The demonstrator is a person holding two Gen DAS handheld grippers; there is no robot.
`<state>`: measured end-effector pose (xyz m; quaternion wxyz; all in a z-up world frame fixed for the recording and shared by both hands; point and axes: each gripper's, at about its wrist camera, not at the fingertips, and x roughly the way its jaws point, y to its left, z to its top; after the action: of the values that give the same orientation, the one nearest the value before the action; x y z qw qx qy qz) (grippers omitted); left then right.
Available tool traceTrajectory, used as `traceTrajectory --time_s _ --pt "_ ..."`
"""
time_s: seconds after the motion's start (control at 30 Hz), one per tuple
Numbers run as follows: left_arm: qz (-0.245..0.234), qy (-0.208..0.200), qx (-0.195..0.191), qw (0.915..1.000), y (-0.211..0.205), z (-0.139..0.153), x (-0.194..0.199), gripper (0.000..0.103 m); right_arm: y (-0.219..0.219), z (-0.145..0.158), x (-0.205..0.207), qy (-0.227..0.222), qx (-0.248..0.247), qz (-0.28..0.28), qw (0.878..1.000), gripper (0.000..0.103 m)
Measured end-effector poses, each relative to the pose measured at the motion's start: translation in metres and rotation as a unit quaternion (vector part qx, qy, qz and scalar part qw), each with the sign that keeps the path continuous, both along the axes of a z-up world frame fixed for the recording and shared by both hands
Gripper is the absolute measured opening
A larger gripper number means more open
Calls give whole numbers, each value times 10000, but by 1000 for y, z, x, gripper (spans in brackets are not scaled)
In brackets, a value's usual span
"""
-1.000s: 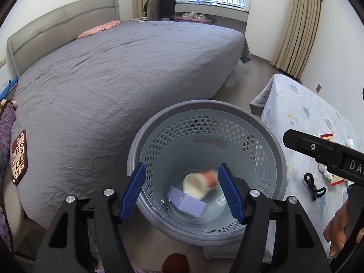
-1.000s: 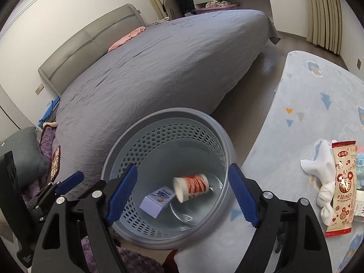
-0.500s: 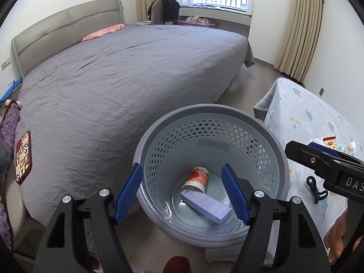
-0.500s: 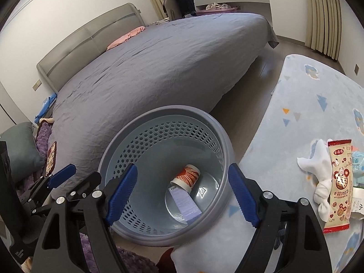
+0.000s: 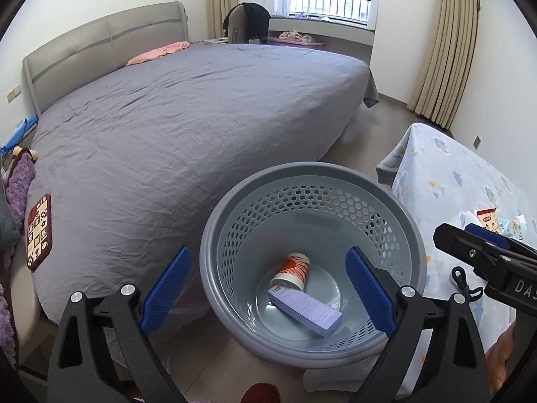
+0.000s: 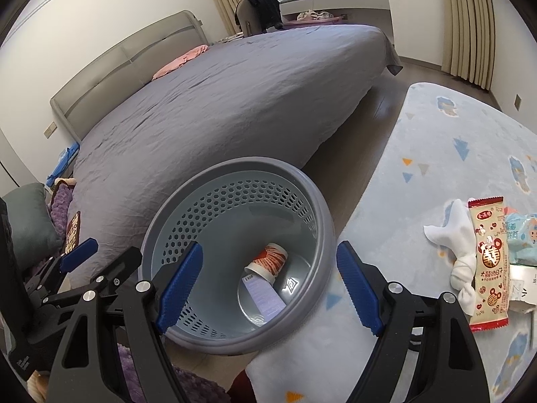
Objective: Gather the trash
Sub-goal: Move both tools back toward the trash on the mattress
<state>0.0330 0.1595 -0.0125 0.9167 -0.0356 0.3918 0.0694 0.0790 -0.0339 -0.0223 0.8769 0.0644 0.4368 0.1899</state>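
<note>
A grey perforated basket (image 5: 235, 221) (image 6: 319, 208) stands on the floor by the bed. Inside it lie a red-and-white paper cup (image 5: 291, 270) (image 6: 268, 261) and a lilac box (image 5: 305, 310) (image 6: 263, 297). My left gripper (image 5: 266, 294) hovers above the basket, its jaws opening wide with nothing between them. My right gripper (image 6: 268, 292) also hangs over the basket, open and empty. On the blue blanket (image 6: 436, 174) to the right lie a red-and-cream snack wrapper (image 6: 490, 262), a white sock (image 6: 459, 245) and a pale blue packet (image 6: 522, 235).
A large bed with a grey cover (image 5: 188, 117) fills the left and middle. A black hair tie (image 5: 461, 280) lies on the blanket. Purple plush fabric (image 5: 18, 181) and a patterned red item (image 5: 38, 231) sit at the bed's left edge. Curtains (image 5: 443, 43) hang at the back right.
The cup and lilac box tumbled and settled on the basket floor. My left gripper's jaws spread wider. The right gripper stayed as it was.
</note>
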Motion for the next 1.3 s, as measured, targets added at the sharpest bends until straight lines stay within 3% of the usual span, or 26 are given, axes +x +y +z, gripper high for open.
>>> traceTrajectory --time_s 0.3,0.6,1.3 --pt "-42 -104 26 9999 -5 3 -2 96 -25 0 -13 -56 -120 -228 9997 78" --pt "-194 -169 122 9996 -22 8 -5 96 -78 11 -28 -321 -72 -752 9966 83" --pt "-1030 -90 39 9946 -121 11 -14 96 -208 22 -79 -608 -56 -1721 9832 83"
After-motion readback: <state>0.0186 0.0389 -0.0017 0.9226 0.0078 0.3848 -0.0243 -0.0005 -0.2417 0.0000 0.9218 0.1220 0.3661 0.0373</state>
